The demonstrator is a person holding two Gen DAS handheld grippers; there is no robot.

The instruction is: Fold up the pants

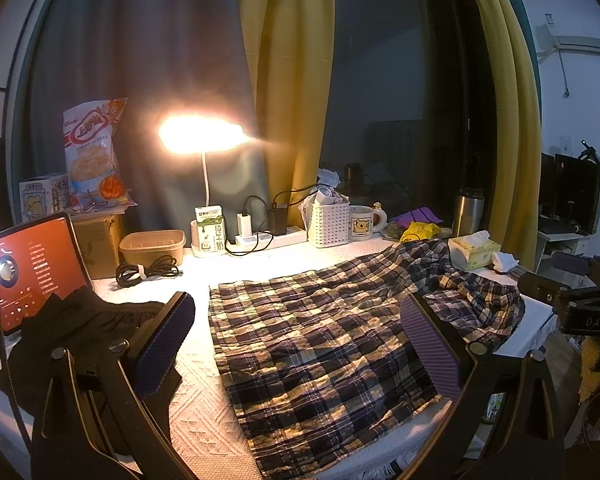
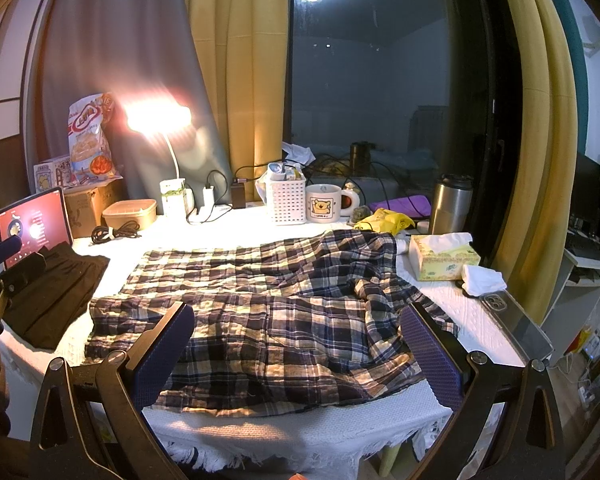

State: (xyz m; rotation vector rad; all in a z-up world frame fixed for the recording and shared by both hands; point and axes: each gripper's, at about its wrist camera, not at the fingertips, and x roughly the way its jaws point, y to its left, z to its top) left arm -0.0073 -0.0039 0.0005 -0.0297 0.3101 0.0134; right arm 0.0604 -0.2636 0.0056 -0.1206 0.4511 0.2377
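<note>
Plaid pants in navy, white and tan lie spread across the white-covered table, legs toward the left, rumpled waist at the right. My left gripper hovers open above the leg end, its purple pads wide apart with nothing between them. My right gripper is also open, held over the near edge of the pants, empty. The right gripper's black body shows at the right edge of the left wrist view.
A folded black garment and a lit tablet sit at the left. Along the back stand a glowing lamp, power strip, white basket, mug and steel tumbler. A tissue box and phone lie at the right.
</note>
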